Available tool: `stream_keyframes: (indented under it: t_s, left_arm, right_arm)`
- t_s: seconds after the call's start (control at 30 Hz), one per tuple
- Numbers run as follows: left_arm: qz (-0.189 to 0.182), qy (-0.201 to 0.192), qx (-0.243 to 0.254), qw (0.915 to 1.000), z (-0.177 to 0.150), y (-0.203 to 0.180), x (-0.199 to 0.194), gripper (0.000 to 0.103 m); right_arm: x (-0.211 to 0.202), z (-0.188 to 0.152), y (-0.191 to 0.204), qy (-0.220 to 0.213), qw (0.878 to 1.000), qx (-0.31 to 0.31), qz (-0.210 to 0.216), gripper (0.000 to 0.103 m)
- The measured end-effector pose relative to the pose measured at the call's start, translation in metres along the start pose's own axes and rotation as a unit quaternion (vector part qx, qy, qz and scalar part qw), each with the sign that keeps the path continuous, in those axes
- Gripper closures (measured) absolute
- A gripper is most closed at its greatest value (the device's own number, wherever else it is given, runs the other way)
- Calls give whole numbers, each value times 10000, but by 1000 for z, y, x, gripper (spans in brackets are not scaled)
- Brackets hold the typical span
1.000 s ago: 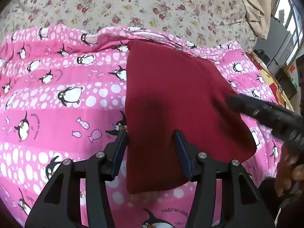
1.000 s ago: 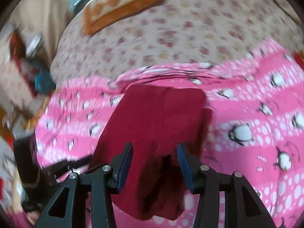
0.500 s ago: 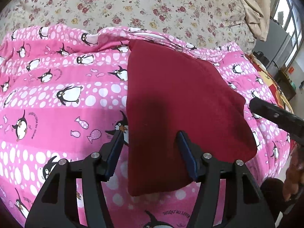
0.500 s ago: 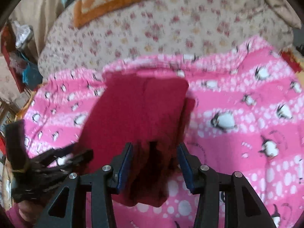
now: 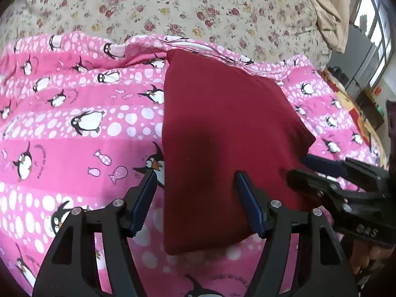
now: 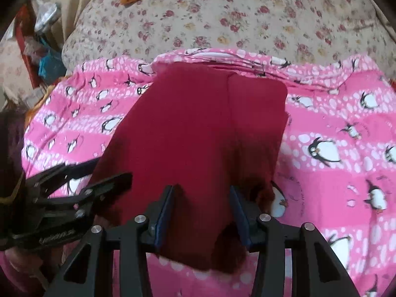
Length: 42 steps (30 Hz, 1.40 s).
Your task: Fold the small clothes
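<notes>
penguin blanket [image 5: 74, 128], pink, spread over a floral bedcover [image 5: 173, 7]. left gripper [image 5: 195, 175], jaws just widened and apart, straddles the near left edge of the folded dark red garment [image 5: 222, 128] lying flat on the blanket. right gripper [image 6: 201, 193], jaws apart, has the garment's near right portion between its pads; actual pinching cannot be told.

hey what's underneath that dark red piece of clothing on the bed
The dark red garment lies on a pink penguin-print cover, which shows all around it. Beyond that lies a floral bedspread. Whatever sits directly beneath the garment is hidden by the cloth.
</notes>
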<state>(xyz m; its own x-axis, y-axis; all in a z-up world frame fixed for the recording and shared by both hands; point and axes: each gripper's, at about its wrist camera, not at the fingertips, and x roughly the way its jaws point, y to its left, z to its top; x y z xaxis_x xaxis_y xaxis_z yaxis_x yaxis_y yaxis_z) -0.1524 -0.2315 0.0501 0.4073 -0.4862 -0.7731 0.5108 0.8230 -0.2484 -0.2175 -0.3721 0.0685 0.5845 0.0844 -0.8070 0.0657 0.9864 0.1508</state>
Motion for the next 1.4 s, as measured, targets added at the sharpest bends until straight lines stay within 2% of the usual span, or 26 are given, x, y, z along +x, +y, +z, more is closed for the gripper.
stream_keyframes:
  t_s: [0.1, 0.17, 0.2, 0.37, 0.53, 0.67, 0.73, 0.77, 0.8, 0.83, 0.9, 0.97, 1.07, 1.2, 1.27, 1.33, 1.4]
  left_arm:
    - [39, -1, -11, 10000, -1, 0, 3, 33]
    - [71, 55, 48, 9999, -3, -2, 6, 33]
    - [86, 16, 68, 9999, -4, -3, 5, 33]
    - [157, -72, 142, 9998, -5, -4, 3, 33]
    - [155, -78, 137, 9998, -6, -4, 3, 33]
    - [156, -78, 150, 9997, -6, -5, 4, 32]
    - [153, -85, 155, 9997, -6, -5, 4, 32]
    - [152, -92, 166, 9997, -6, -4, 4, 32]
    - [135, -96, 173, 9997, -6, -4, 4, 32]
    - [129, -92, 172, 9997, -6, -3, 5, 32]
    - [86, -81, 154, 9998, -5, -2, 6, 32]
    - [37, -45, 113, 9999, -4, 0, 7, 31]
    - [-80, 33, 31, 10000, 1, 2, 3, 31]
    - [-511, 192, -196, 9983, 21, 10, 0, 32]
    - [-622, 290, -249, 9973, 29, 12, 4, 32]
    - [-714, 434, -236, 9962, 39, 12, 13, 31]
    - [-688, 511, -183, 9962, 44, 11, 23, 25]
  right_arm:
    - [-2, -6, -1, -18, 10000, -30, -46, 58]
    - [12, -13, -6, 210, 9996, -40, -209, 57]
    - [16, -17, -11, 215, 9996, 143, -75, 57]
    - [-7, -12, -19, 7, 9978, 591, 297, 57]
    - [-41, 1, -13, -654, 9959, 592, 176, 57]
    - [-25, 21, -18, -667, 9941, 788, 320, 56]
    - [-5, 30, -24, -538, 9946, 889, 82, 56]
    - [2, 31, -27, -495, 9949, 863, -168, 56]
    - [14, 33, -31, -374, 9939, 820, -643, 56]
    - [21, 32, -36, -278, 9930, 864, -753, 54]
    - [30, 26, -52, -166, 9913, 1248, -389, 52]
    - [30, 23, -61, -221, 9884, 1471, -296, 39]
    - [28, 21, -67, -280, 9884, 1492, -60, 38]
    - [36, 20, -81, -251, 9797, 1885, 643, 33]
    - [43, 22, -84, -207, 9766, 1973, 829, 25]
    - [50, 22, -85, -150, 9753, 1980, 973, 22]
    - [55, 23, -87, -159, 9734, 1995, 1120, 20]
